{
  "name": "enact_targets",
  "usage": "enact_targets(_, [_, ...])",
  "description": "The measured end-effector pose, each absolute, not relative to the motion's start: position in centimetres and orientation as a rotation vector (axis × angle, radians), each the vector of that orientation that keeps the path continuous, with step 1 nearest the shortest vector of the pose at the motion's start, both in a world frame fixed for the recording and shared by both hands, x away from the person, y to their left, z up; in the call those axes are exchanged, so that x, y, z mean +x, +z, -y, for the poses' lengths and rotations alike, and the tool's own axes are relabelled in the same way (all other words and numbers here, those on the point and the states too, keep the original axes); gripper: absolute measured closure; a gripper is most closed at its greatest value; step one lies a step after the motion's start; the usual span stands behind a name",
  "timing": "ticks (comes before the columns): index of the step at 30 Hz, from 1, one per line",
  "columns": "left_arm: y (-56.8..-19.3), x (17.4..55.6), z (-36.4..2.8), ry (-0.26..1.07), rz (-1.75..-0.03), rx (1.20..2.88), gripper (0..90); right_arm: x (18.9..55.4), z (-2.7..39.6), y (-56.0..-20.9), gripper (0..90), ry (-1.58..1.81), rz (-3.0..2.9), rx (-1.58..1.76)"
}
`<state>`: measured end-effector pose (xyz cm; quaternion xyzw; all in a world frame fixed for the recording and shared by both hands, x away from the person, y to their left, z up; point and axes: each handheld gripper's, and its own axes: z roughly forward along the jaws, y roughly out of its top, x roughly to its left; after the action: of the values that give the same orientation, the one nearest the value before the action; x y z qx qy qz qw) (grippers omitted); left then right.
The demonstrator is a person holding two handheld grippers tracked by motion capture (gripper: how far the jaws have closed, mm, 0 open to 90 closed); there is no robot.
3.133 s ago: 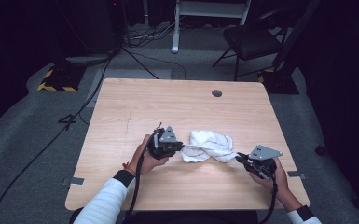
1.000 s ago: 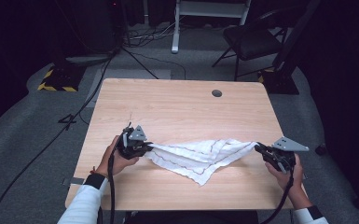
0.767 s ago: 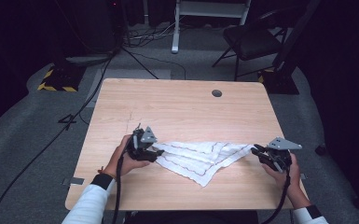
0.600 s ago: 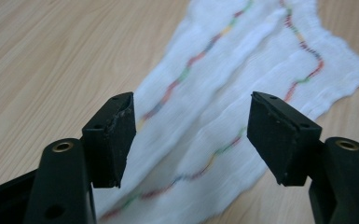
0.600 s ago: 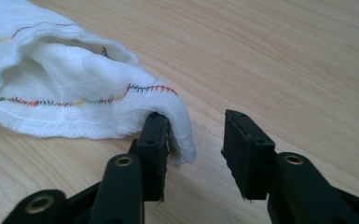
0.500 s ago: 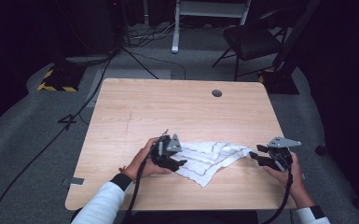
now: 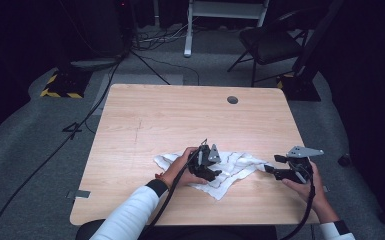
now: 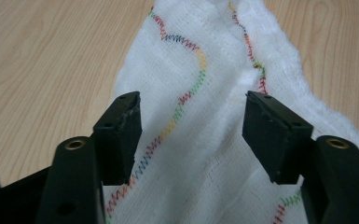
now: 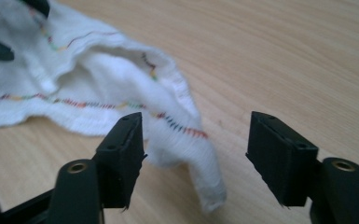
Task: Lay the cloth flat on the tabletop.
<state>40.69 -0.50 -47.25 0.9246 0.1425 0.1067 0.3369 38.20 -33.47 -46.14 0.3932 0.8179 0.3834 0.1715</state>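
A white cloth [image 7: 235,167] with wavy coloured stitching lies slack and bunched on the wooden table [image 7: 180,120], near its front edge. My left gripper [image 7: 214,173] hovers over the cloth's middle. In the left gripper view it [image 8: 191,112] is open, its jaws have just been closing a little, and the cloth [image 8: 205,158] lies between them untouched by the pads. My right gripper [image 7: 271,164] stands at the cloth's right end. In the right gripper view it [image 9: 196,135] is open, its jaws have just been opening, and a cloth corner [image 9: 186,154] rests on the table between them.
A round cable hole [image 7: 232,100] sits near the table's far edge. A black chair [image 7: 275,40] and a white stand [image 7: 225,15] are on the floor beyond. Cables [image 7: 105,100] and a yellow-black striped block [image 7: 60,85] lie to the left.
A second ago the cloth was stretched taut between both shut grippers. Both have let go. The left hand has moved right over the cloth, which now lies slack; the right hand stayed put.
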Motion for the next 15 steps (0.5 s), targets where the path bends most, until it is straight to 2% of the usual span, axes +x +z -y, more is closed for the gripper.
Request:
enact_targets(3, [-47.6,41.2,0.9,0.279,-0.377,2.418,48.5,38.6,33.4,-46.4,44.1,1.048,-2.253,1.184])
enact_targets(9, [-48.1,41.8,1.0,0.261,-0.367,2.445,55.7,39.6,33.2,-47.8,42.3,0.898,-2.251,1.276])
enact_targets(15, [-48.3,42.0,0.9,0.264,-0.344,2.454,68.9,39.7,32.8,-48.8,39.6,0.851,-2.326,1.306])
